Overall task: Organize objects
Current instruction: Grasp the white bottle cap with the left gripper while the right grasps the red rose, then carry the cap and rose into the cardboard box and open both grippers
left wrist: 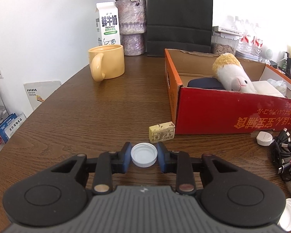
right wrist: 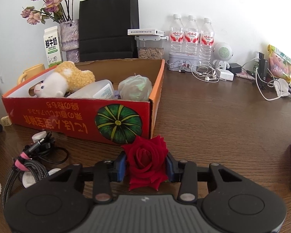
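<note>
White cap (left wrist: pixel 144 157) pinched between left tool (left wrist: pixel 144 158)

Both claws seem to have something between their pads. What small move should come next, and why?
Probably lift both and carry them toward the red box. The left claw is shut on the white bottle cap, the right claw grips the red rose, and the open-topped box already holds a plush toy.

R gripper (right wrist: pixel 145 167) jaws clamped on red rose (right wrist: pixel 146 160), just in front of cardboard box (right wrist: pixel 114 120).
</note>
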{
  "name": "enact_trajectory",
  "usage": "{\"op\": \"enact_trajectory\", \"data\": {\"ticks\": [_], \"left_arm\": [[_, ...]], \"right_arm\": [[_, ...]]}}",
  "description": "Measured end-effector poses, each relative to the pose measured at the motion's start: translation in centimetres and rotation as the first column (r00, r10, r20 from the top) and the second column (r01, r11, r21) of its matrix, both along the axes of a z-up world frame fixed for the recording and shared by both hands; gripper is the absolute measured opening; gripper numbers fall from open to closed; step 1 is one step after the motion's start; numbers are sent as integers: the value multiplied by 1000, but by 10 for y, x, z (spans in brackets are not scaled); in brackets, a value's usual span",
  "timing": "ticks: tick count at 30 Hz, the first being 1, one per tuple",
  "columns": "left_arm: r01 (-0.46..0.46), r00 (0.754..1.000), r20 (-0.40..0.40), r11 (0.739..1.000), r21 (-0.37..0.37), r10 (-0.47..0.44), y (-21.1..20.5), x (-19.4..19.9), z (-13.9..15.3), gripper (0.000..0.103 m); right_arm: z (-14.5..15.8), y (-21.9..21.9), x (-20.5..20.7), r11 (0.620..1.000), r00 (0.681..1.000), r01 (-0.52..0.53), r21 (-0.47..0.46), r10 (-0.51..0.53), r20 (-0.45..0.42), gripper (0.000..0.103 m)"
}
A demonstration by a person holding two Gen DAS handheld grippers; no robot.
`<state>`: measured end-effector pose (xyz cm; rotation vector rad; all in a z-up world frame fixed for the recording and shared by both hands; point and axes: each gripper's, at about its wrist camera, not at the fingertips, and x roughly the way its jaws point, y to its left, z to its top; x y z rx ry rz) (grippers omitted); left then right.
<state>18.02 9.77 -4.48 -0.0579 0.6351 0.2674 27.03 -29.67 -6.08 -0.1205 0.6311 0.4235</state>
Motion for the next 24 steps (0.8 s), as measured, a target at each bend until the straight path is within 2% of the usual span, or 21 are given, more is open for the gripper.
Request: {"op": "enact_trajectory", "data": {"ticks": [4,11,24], "left_arm": [[-5,1000,14,1000,-3,5,-1,-9,5,29],[11,993,115,1000,-11,-9,-7,-26,37,29],[105,959,262,994,5,-103,-47,-18,89,29]], "right_arm": [[7,-3,-10,1000,1000,-1,9,1,18,38],[36,-9,-29,999,996,-5,38,2,86,37],[67,10,-34,996,987,-48,74,35,159,37]]}}
